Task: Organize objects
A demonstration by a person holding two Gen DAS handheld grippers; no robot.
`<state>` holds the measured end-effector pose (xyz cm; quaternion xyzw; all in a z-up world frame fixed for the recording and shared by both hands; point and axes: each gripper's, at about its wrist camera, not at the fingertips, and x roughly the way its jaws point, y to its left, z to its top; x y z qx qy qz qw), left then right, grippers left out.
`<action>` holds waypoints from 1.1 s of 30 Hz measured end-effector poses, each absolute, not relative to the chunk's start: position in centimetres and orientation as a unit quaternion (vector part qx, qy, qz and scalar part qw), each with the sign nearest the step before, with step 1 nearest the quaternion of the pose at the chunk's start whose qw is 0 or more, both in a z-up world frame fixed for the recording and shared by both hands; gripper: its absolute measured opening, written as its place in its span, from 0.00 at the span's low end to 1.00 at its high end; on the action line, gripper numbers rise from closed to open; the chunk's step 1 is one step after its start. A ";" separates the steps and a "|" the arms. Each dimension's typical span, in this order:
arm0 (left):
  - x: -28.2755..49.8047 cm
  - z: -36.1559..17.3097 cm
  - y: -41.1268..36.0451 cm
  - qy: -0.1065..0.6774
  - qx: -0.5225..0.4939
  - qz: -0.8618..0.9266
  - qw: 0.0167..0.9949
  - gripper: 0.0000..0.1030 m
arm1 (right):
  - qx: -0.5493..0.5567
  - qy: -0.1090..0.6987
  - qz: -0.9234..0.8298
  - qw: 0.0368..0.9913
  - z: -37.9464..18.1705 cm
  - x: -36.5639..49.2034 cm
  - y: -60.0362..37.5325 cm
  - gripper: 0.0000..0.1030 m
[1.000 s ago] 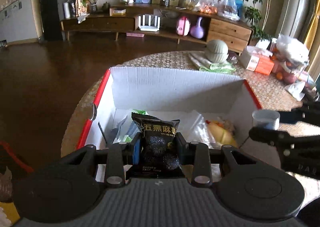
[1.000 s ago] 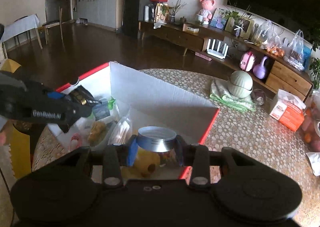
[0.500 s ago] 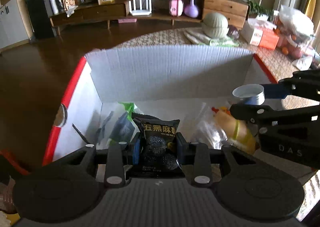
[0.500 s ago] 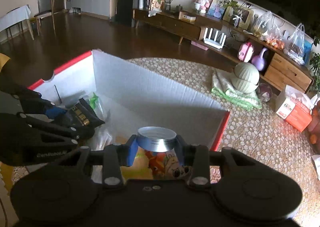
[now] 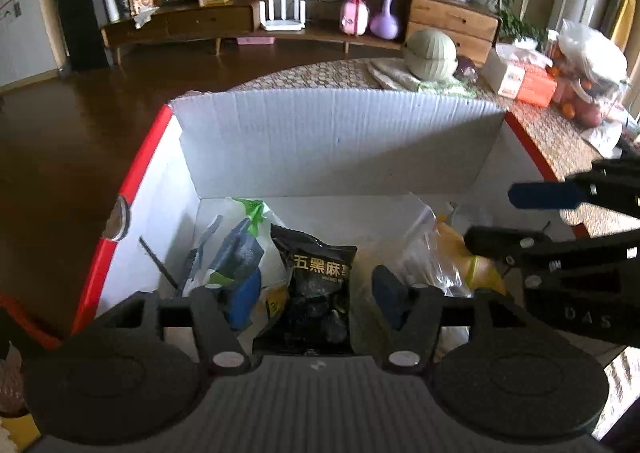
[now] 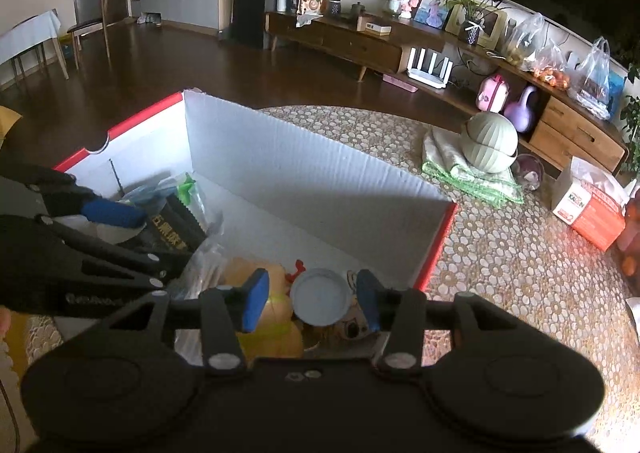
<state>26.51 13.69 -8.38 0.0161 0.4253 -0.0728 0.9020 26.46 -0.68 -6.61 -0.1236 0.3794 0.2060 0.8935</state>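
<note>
Hovering over the box [image 5: 332, 141] on the desk [image 6: 500, 253], both tongs are released, jaws spread wide with nothing between them. Below the left tongs [image 5: 316, 293] a black snack bag [image 5: 320, 285] stands among the things inside the box, near its left side, with a green-and-white packet [image 5: 240, 237] to its left. Under the right tongs [image 6: 314, 305] a jar [image 6: 320, 303] with a grey lid sits at the box's right near corner, just beside a yellow bag [image 6: 276, 317]. Farther off on the desk lie a folded green cloth [image 6: 472, 177] and an orange carton [image 6: 588, 209].
</note>
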 end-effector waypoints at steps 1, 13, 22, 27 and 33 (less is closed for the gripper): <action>26.4 -8.3 13.8 0.425 0.011 -0.071 0.902 0.60 | -0.121 0.381 0.208 0.893 -6.5 26.3 -0.8 0.52; 23.0 -5.6 14.3 0.391 -0.009 -0.061 0.918 0.63 | -0.110 0.361 0.227 0.898 -4.0 23.1 -2.0 0.60; 19.7 -3.4 14.3 0.358 -0.021 -0.064 0.931 0.70 | -0.095 0.347 0.242 0.901 -2.6 20.5 -3.3 0.61; 17.9 -2.3 14.3 0.344 -0.025 -0.067 0.936 0.76 | -0.079 0.331 0.255 0.905 -1.7 18.8 -4.2 0.73; 15.6 -1.5 13.7 0.324 -0.002 -0.058 0.944 0.80 | -0.064 0.310 0.271 0.909 -0.5 16.5 -5.5 0.74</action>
